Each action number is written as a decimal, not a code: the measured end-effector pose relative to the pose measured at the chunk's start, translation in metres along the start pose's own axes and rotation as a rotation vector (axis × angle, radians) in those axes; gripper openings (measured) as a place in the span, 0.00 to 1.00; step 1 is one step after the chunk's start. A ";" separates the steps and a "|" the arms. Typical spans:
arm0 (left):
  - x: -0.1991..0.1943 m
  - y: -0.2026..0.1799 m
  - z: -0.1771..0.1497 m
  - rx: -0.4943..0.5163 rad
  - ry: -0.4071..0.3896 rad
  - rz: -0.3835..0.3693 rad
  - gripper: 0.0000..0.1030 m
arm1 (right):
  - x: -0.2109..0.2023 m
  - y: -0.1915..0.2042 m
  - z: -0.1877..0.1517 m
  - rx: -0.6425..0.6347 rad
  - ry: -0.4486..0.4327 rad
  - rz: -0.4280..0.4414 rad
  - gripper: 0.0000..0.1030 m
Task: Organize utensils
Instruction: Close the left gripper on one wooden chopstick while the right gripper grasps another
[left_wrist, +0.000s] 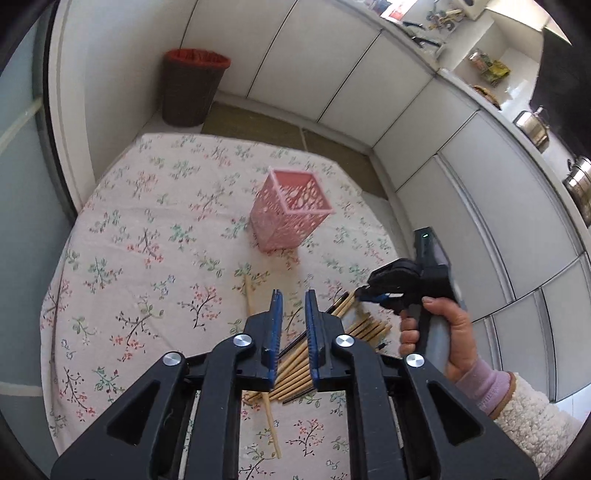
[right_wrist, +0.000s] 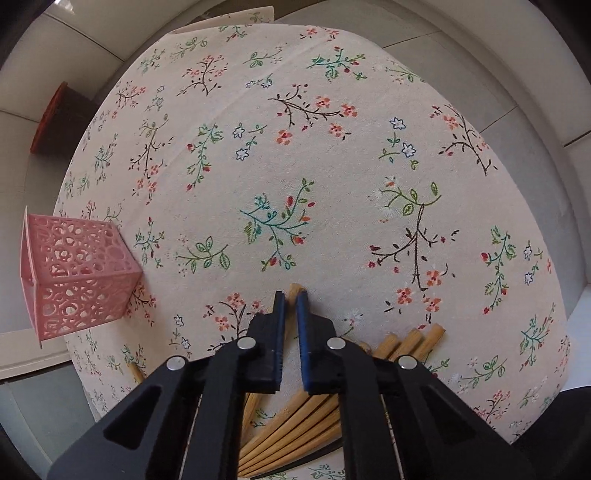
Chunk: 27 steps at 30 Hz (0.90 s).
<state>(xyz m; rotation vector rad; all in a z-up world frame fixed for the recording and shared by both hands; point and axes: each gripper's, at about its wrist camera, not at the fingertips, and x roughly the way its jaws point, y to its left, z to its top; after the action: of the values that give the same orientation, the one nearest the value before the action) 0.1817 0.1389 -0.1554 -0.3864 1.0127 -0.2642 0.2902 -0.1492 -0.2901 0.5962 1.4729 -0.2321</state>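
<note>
While both grippers hover over the bamboo chopstick pile, left gripper and right gripper sit narrowly parted, empty; pink perforated square holder stands upright beyond.

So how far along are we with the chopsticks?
Nothing looks done yet: the pink holder appears empty. The right gripper is low over the chopsticks, fingers slightly apart around one tip; whether it grips is unclear. The left gripper is open, empty. The whole pile remains.
</note>
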 end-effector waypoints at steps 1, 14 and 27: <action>0.013 0.009 0.002 -0.027 0.043 0.009 0.27 | 0.000 -0.003 0.000 0.007 0.010 0.027 0.05; 0.154 0.034 0.031 -0.137 0.286 0.265 0.38 | -0.020 -0.059 0.000 0.023 0.085 0.287 0.18; 0.178 0.016 0.017 0.053 0.282 0.464 0.07 | -0.029 -0.095 0.008 0.046 0.071 0.185 0.35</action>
<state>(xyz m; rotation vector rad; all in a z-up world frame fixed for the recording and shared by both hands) 0.2870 0.0871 -0.2915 -0.0581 1.3376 0.0765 0.2465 -0.2384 -0.2845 0.7797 1.4730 -0.1011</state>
